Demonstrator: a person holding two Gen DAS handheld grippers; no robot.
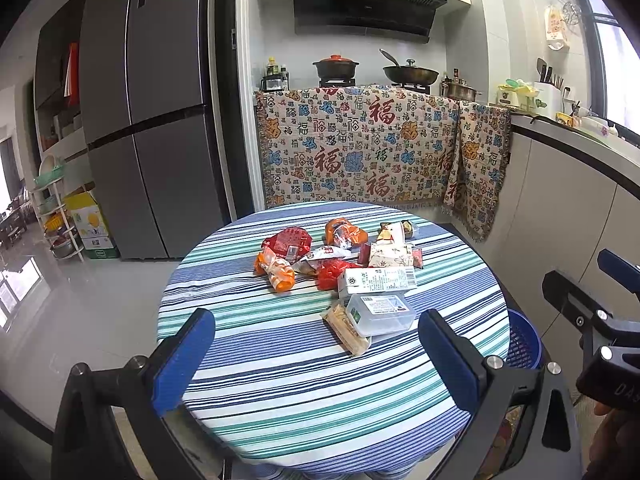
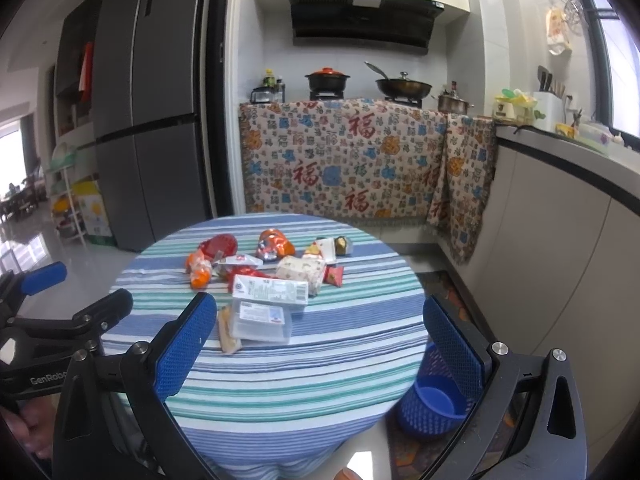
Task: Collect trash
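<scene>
A pile of trash lies on the round striped table: a clear plastic box nearest me, a white carton behind it, a cracker packet, and red and orange wrappers farther back. A blue mesh bin stands on the floor at the table's right. My left gripper hovers open over the near table edge, short of the pile. My right gripper is open too, holding nothing.
A grey fridge stands at the left, with a rack and boxes beside it. A patterned cloth drapes the counter under the stove. A counter runs along the right. The other gripper shows beside each view.
</scene>
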